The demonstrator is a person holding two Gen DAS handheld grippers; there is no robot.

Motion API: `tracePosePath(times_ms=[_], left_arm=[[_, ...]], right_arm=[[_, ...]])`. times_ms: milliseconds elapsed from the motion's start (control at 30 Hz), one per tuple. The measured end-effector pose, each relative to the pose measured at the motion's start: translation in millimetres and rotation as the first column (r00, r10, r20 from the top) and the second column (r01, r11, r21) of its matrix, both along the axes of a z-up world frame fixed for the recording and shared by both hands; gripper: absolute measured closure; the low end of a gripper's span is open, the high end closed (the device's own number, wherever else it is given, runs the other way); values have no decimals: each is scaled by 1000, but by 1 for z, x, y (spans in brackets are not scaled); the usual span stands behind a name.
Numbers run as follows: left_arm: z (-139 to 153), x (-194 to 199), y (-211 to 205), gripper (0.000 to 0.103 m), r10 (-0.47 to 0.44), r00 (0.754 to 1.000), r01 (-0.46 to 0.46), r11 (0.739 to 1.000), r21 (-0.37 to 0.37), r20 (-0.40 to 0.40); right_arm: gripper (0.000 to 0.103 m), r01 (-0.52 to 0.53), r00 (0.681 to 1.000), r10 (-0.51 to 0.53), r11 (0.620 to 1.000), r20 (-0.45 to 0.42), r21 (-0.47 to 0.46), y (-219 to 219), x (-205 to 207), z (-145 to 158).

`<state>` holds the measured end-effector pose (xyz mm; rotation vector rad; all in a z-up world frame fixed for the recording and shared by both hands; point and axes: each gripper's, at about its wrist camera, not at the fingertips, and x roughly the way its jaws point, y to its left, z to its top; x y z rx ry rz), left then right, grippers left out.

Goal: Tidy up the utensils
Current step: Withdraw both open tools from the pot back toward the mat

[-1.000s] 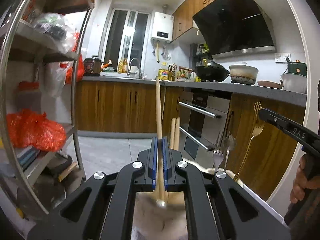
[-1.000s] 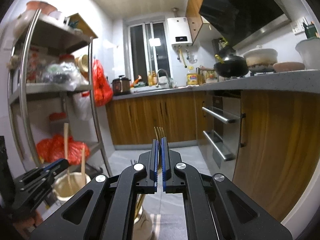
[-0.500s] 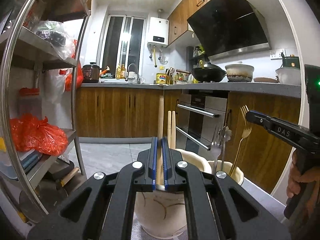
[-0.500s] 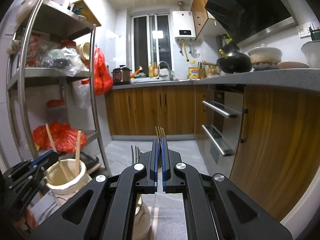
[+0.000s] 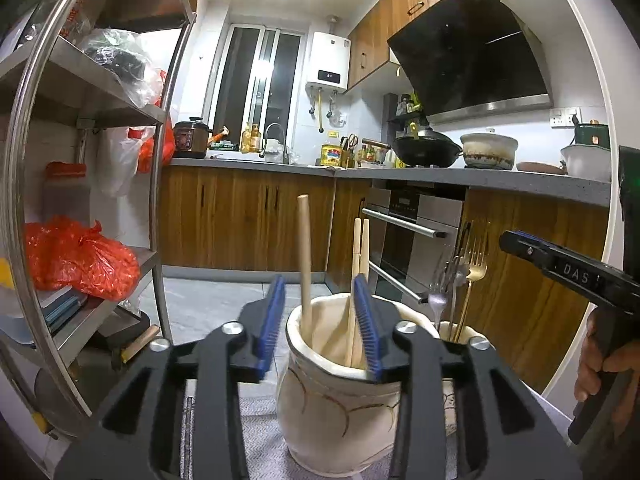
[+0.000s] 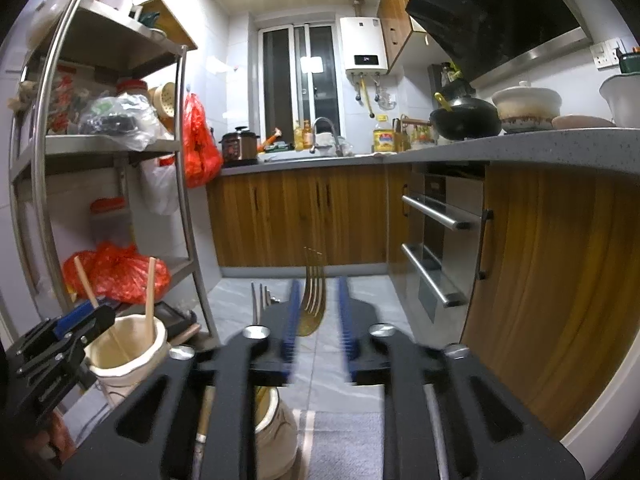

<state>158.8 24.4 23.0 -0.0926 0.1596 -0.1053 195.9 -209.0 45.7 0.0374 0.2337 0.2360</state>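
A cream jar [image 5: 340, 384] stands on a grey woven mat [image 5: 260, 440], and three wooden sticks rise out of it: one taller stick [image 5: 305, 256] leaning toward the left side of the mouth, and a pair of thinner ones [image 5: 359, 264] close together at the right. Just behind and to the right of it is a second cream jar [image 5: 460, 330] holding metal cutlery, among it a gold fork [image 5: 474, 276] and a silver fork [image 5: 438, 300], tines up.

The left tool [image 5: 320, 320] has its blue-padded fingers spread wide on either side of the first jar's mouth. The tall stick stands free between them and the thin pair sits right by the right pad; nothing is gripped.

From the right wrist view, the right tool [image 6: 318, 320] is also spread open. The gold fork [image 6: 313, 292] stands upright in the gap between its pads, touching neither as far as can be seen, with its lower end in the second jar [image 6: 276, 428] below. The silver fork [image 6: 260, 300] shows just left of the left pad. The left tool [image 6: 72, 328] and the stick jar [image 6: 124, 352] appear at the lower left.

Around them are a metal shelf rack [image 5: 80, 184] with red bags [image 5: 76, 260], wooden cabinets [image 5: 248, 224], an oven [image 5: 412, 232] and a wok [image 5: 426, 150] on the grey counter.
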Motion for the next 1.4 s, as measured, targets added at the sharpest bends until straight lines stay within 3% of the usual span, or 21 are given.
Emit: tracePosePath(times_ms=[100,167,233,333,433,533,800,933,1200,1400], left_arm=[[0,0,1,53,3,1000,-3,1000,-5,0],[0,1,2,47,9,1000,-9,1000,-8,1],[0,0,3,35,19,1000,-19,1000,-13,4],[0,-3,5,18,41,999,-40,999,-19,20],[1,-5,5,9,56,998,-55,998,-19,37],[1,-5,3,6,60,997,-60,998,-6,43],[26,-9,-4,6,53,998,-54,999,-9,-30],[35,-27,-10,6,67,996,-65,997,34,-52],[36,-68,-5,6,76,989,-77,997,-1,-123],[29,-86,-2,6,95,980,-96,995,3,-173]], right_arm=[[62,-3,1000,3,1000,5,8,0,-1,2],[48,-1,1000,1,1000,11,15,-1,-2,2],[27,4,1000,-4,1000,17,22,-2,-4,4],[8,1,1000,-3,999,27,44,-5,-5,7],[5,0,999,-2,998,32,58,-7,-7,9],[5,1,999,-3,998,32,56,-8,-9,10],[5,-10,1000,9,999,23,41,-10,-23,17],[5,-28,999,27,999,24,34,-12,-34,22],[5,-57,998,58,998,-12,37,-20,-57,20],[5,-78,994,78,997,-75,12,-24,-75,-1]])
